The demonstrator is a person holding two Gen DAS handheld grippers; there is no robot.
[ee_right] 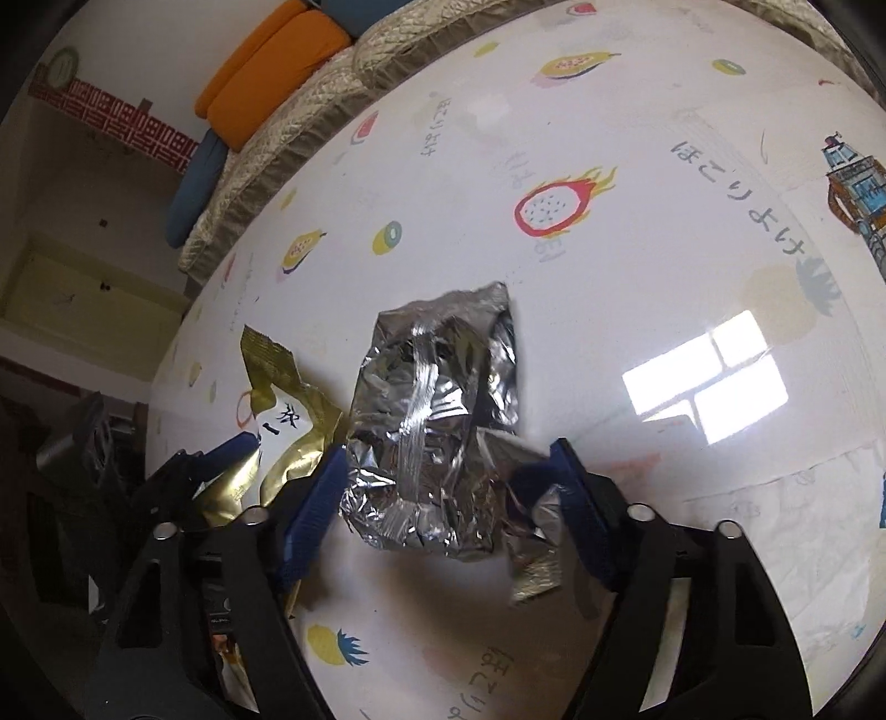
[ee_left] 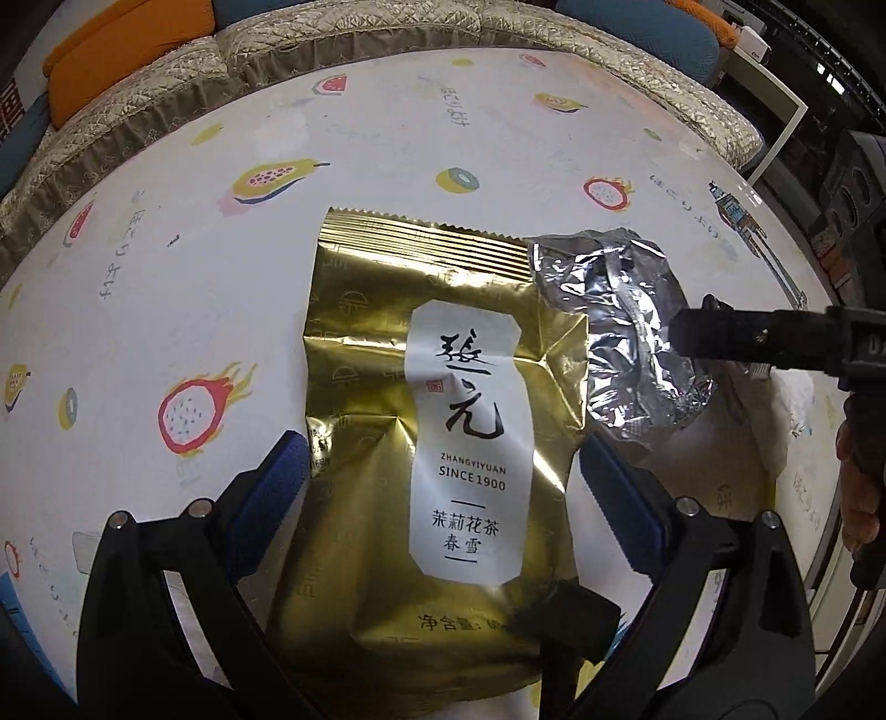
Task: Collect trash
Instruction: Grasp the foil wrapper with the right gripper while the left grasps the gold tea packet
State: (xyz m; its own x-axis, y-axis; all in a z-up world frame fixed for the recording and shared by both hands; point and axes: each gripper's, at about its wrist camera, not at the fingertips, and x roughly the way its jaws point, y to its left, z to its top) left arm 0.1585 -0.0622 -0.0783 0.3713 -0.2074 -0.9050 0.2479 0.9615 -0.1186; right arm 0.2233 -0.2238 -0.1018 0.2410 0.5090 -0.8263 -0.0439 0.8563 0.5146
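A gold tea bag (ee_left: 443,421) with a white label lies flat on the white fruit-print table (ee_left: 166,249). My left gripper (ee_left: 443,459) is open, its blue fingers on either side of the bag's lower half. A crumpled silver foil bag (ee_right: 437,421) lies just right of the gold bag and also shows in the left wrist view (ee_left: 626,327). My right gripper (ee_right: 448,482) is open, its fingers straddling the foil bag's near end. In the left wrist view, one right finger (ee_left: 736,338) reaches over the foil. The gold bag shows in the right wrist view (ee_right: 288,437) at left.
A crumpled white tissue (ee_left: 792,399) lies on the table right of the foil bag. A quilted beige sofa (ee_left: 138,111) with orange and blue cushions (ee_left: 127,50) runs along the table's far edge. A bright window reflection (ee_right: 709,382) shines on the tabletop.
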